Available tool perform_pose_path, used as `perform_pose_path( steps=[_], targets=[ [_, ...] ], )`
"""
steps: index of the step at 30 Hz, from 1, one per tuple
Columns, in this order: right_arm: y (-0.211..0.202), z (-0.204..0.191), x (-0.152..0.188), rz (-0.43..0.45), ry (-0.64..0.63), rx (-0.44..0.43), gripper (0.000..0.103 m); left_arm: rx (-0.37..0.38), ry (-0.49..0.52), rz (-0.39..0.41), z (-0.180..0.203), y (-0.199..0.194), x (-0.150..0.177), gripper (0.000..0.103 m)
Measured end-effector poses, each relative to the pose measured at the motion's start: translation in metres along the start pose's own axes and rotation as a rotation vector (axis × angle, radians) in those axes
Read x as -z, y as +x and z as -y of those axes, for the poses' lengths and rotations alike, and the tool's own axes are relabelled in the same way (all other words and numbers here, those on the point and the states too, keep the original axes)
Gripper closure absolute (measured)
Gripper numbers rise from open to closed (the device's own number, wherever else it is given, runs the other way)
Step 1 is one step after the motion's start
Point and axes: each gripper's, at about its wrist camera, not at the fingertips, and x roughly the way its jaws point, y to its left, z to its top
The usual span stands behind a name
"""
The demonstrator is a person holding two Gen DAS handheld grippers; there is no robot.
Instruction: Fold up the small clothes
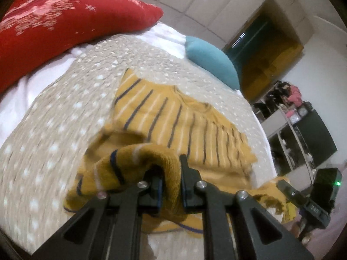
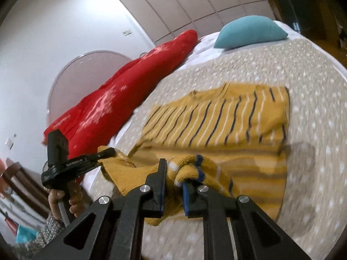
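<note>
Both grippers are clamped on the near hem of the mustard striped sweater [image 1: 173, 117], and that's the setup for a fold: one pinch at each near corner so the hem can travel as a straight edge toward the far collar. The left gripper [image 1: 170, 173] has its jaws closed tight on a bunched roll of knit, and the right gripper [image 2: 173, 181] is nipped shut on a cuff-like wad with a blue trim. In the right wrist view the left gripper shows at the left, its tips buried in yellow cloth, a hand [image 2: 65, 203] wrapped round its handle.

The sweater's body lies flat on the bed, mid-mattress, collar at the far side. It's a chunky ribbed knit, soft and droopy, navy and white stripes across it. Beneath it, a beige quilted bedspread [image 1: 54, 130] with pale dots. Beyond, a plump teal pillow [image 1: 210, 62] and a puffy red quilt [image 1: 65, 21] with white print.
</note>
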Motion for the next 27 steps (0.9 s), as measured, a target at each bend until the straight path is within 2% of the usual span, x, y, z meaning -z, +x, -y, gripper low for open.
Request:
perform_pose_path(
  steps=[6,10,13,16,18,20,22,23,24,27],
  targets=[
    [0.044,0.046,-0.061,0.002,0.108,0.028,0.090,-0.105,0.043,-0.040,0.018,0.065,-0.056,0.091],
    [0.085,0.096,-0.094,-0.029,0.255,0.027,0.090,-0.170,0.027,-0.091,0.015,0.114,-0.093,0.091],
    [0.110,0.137,-0.107,-0.051,0.401,0.005,0.086,-0.119,-0.058,-0.149,0.002,0.142,-0.113,0.087],
    [0.125,0.174,-0.118,-0.043,0.523,-0.035,0.071,-0.029,-0.125,-0.138,-0.010,0.148,-0.125,0.077],
    [0.129,0.189,-0.125,-0.029,0.560,-0.024,0.061,0.019,-0.154,-0.126,-0.016,0.147,-0.129,0.065],
    [0.136,0.206,-0.133,-0.026,0.604,-0.036,0.057,0.036,-0.176,-0.119,-0.021,0.146,-0.132,0.062],
    [0.136,0.219,-0.142,-0.006,0.619,0.020,0.050,0.071,-0.204,-0.109,-0.027,0.144,-0.137,0.056],
    [0.135,0.223,-0.146,0.005,0.617,0.046,0.042,0.069,-0.220,-0.094,-0.031,0.141,-0.139,0.049],
    [0.132,0.226,-0.149,0.014,0.614,0.070,0.041,0.054,-0.232,-0.067,-0.034,0.136,-0.142,0.042],
    [0.122,0.227,-0.156,0.028,0.584,0.124,0.041,0.022,-0.265,-0.009,-0.045,0.122,-0.149,0.035]
  ],
)
